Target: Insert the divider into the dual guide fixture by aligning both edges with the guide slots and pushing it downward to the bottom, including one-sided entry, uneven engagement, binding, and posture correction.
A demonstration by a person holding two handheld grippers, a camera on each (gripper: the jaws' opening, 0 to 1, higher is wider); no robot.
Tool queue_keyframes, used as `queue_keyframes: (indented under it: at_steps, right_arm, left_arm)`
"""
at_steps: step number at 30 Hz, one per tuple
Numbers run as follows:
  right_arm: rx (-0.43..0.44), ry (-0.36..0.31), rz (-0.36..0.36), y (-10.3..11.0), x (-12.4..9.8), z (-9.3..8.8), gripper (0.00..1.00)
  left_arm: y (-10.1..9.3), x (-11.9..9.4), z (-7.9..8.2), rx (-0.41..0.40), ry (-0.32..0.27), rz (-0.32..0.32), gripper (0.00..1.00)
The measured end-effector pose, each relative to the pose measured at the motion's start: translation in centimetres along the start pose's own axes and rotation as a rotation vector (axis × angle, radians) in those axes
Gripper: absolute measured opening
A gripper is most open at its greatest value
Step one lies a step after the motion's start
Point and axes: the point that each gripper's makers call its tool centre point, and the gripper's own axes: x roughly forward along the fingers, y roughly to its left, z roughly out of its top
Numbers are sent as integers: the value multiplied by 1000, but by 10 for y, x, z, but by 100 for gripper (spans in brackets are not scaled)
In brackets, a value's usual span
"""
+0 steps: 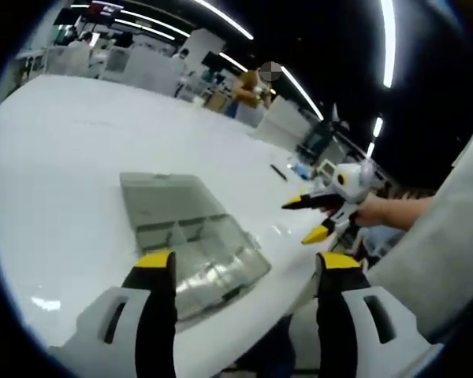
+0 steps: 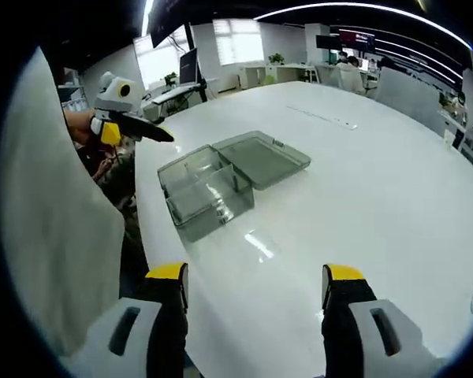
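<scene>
A clear grey plastic box (image 1: 209, 252) lies on the white table (image 1: 71, 157) with its lid (image 1: 162, 197) folded open flat. Thin clear partitions (image 2: 221, 187) stand inside its tray (image 2: 205, 197); whether one of them is the loose divider I cannot tell. My left gripper (image 1: 247, 264) hovers open just short of the box, with nothing between its yellow-tipped jaws. Off the table's edge, my right gripper (image 1: 304, 219) is held up in a hand, open and empty. In the right gripper view, the right gripper (image 2: 256, 274) is open over bare table, with the left gripper (image 2: 142, 130) beyond the box.
The table edge (image 2: 146, 228) runs close beside the box, with the person's grey clothing (image 2: 55, 220) just past it. Small dark items (image 1: 280, 172) lie far across the table. A person (image 1: 252, 88) stands in the background among desks and screens.
</scene>
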Motion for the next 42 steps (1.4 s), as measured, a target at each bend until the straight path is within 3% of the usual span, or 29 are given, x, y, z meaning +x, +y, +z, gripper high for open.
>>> queue_keyframes:
  at_steps: [19,42]
  right_arm:
    - [29,50,-53,-35,-19,-39,62]
    - [-99,177,-29,-53,-12,-69,57]
  left_arm:
    - [-4,8,-4,10,25,5,70]
    - [-7,5,-9,42,71,29,70]
